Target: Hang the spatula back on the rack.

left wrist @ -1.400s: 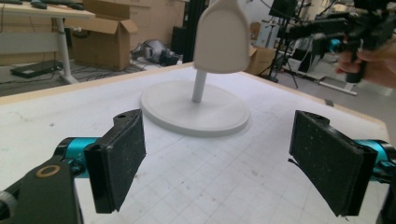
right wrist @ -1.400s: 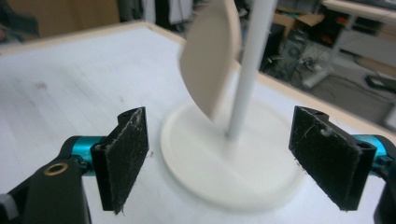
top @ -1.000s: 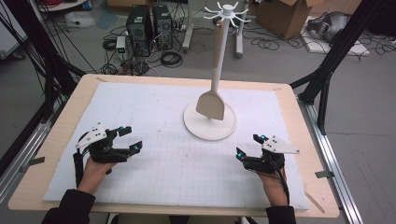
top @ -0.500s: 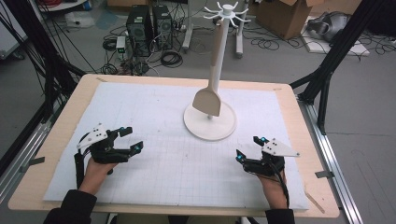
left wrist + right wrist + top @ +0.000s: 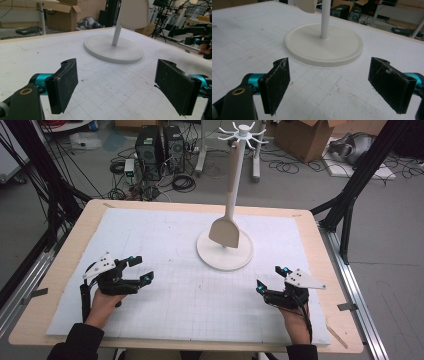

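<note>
White gridded matting (image 5: 165,245) covers one wooden surface (image 5: 65,245), and on it stands one cream-white stand (image 5: 224,249): one round base, one upright pole, one crown of short hooks at the top. One flat wooden spatula (image 5: 225,231) hangs from that stand, its blade low, just above the base and in front of the pole in the high view.

I hold two tools. My left hand-held gripper (image 5: 141,268) sits near the left front of the matting, well apart from the stand. Its two black jaws stand wide apart with nothing between them; in the left gripper view (image 5: 116,86) only bare matting lies in the gap, and the stand's base (image 5: 113,48) is ahead, beyond the jaw tips.

My right hand-held gripper (image 5: 270,277) sits near the right front of the matting, also apart from the stand. Its two jaws are likewise spread wide and empty; in the right gripper view (image 5: 329,86) the base (image 5: 324,45) lies ahead between the jaw lines, not touched.

Count: two hand-held grippers, four jaw pads, one stand, one spatula. Beyond the far edge of the surface, two computer towers (image 5: 160,147) stand on the floor among loose cables, and one cardboard box (image 5: 300,137) sits to the right.
</note>
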The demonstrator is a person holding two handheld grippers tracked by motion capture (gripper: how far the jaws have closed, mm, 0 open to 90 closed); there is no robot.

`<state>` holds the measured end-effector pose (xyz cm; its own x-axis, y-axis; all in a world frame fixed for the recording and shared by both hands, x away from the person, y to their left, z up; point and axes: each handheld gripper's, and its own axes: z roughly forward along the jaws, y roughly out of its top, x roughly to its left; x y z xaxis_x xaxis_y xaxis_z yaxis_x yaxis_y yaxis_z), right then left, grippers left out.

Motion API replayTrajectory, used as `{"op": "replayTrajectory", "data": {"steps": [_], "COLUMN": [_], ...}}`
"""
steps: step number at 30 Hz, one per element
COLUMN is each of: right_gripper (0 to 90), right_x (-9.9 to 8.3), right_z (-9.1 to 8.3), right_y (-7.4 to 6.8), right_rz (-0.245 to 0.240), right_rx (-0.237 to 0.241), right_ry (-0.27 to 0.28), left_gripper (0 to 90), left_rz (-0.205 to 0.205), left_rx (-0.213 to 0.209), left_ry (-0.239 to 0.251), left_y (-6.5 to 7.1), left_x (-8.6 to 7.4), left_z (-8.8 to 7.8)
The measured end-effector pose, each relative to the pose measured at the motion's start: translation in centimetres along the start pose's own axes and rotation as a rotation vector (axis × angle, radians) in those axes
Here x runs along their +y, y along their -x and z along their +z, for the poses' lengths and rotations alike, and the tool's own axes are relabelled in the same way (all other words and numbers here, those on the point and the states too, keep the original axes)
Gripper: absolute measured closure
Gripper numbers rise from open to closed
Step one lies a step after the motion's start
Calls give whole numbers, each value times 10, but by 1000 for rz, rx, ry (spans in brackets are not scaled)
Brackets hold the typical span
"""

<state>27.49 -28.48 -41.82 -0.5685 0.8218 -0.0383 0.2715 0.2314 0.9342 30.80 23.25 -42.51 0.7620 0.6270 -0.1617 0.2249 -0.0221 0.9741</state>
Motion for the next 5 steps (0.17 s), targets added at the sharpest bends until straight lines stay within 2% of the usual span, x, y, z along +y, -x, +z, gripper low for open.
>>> {"op": "replayTrajectory", "data": {"steps": [5], "right_gripper": [167], "right_x": [-3], "right_z": [-3], "right_y": [6], "right_rz": [23], "right_rx": [-6], "right_ry": [-9], "left_gripper": [189], "left_rz": [-5], "left_rx": [7], "left_ry": [3], "left_y": [-2], "left_x": [0], "left_z": [-3]}}
